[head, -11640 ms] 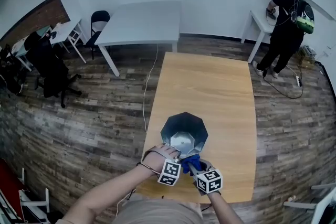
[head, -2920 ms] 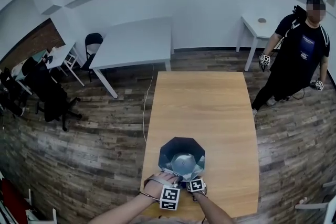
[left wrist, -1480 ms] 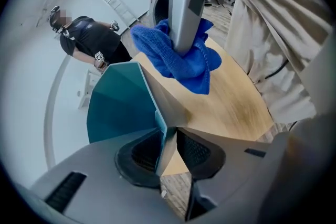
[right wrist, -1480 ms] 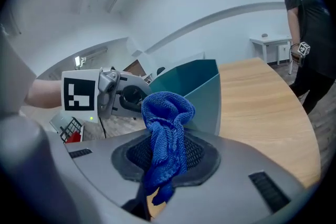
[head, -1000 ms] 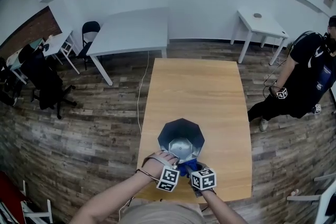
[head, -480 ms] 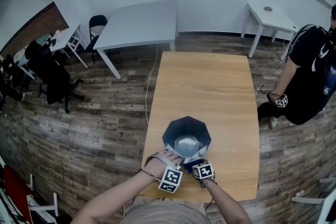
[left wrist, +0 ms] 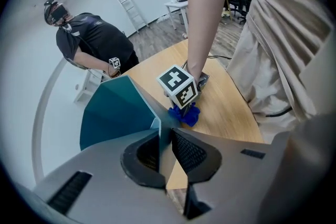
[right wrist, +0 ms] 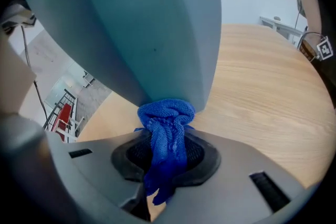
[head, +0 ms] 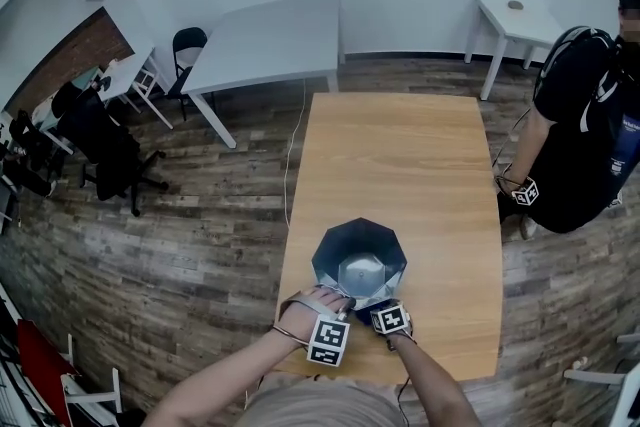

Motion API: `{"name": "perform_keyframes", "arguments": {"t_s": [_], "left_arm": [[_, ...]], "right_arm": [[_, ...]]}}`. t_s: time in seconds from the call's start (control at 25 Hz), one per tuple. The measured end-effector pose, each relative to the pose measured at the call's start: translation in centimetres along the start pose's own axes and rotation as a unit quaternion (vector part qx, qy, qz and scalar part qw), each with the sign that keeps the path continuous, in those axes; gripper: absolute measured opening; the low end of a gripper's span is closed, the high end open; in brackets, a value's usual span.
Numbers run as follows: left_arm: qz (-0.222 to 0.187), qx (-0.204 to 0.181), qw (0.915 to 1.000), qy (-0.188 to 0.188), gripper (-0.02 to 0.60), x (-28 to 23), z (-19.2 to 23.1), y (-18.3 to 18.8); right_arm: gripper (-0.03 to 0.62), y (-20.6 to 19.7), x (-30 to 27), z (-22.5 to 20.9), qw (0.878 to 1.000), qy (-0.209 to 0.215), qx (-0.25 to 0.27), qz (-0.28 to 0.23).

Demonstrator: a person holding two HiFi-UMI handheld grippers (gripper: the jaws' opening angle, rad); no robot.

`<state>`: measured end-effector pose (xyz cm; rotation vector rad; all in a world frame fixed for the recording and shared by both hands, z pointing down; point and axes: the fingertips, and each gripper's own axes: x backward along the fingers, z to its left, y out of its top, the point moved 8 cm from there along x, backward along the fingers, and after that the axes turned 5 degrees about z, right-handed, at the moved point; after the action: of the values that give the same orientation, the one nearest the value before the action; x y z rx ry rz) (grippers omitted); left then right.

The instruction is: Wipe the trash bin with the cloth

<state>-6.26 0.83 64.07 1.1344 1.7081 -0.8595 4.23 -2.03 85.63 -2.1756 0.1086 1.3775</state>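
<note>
A teal faceted trash bin [head: 358, 258] stands upright near the front edge of the wooden table [head: 400, 155]. My left gripper [head: 338, 299] is at its near rim. In the left gripper view the thin bin wall [left wrist: 118, 110] sits between the two pads of that gripper [left wrist: 160, 145], whose jaws are closing on it. My right gripper [head: 380, 307] is just right of it, low at the bin's near side. In the right gripper view that gripper [right wrist: 165, 157] is shut on a bunched blue cloth [right wrist: 165, 126], which presses against the bin's outer wall [right wrist: 142, 23].
A person in black [head: 590, 105] stands at the table's right side holding a marker-cube gripper [head: 522, 192]. White tables [head: 265, 35] and chairs [head: 185, 45] stand on the wood floor behind. My torso is close behind the table's front edge.
The right gripper has slid in under the bin's near wall, so the blue cloth no longer shows from above. The person in black has stepped closer to the table.
</note>
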Motion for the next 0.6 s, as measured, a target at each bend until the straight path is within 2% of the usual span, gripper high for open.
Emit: {"name": "perform_keyframes", "arguments": {"t_s": [0.16, 0.32, 0.6], "left_arm": [[0.006, 0.043, 0.9991, 0.000, 0.048, -0.1, 0.3, 0.2], [0.017, 0.092, 0.9956, 0.001, 0.048, -0.4, 1.4, 0.9], [0.028, 0.154, 0.9877, -0.005, 0.048, -0.9, 2.4, 2.7]], "right_arm": [[0.077, -0.2, 4.2, 0.7, 0.999, 0.005, 0.011, -0.029], [0.077, -0.3, 9.4, 1.2, 0.997, 0.014, -0.005, -0.076], [0.077, 1.0, 17.1, 3.5, 0.988, 0.031, -0.022, -0.148]]}}
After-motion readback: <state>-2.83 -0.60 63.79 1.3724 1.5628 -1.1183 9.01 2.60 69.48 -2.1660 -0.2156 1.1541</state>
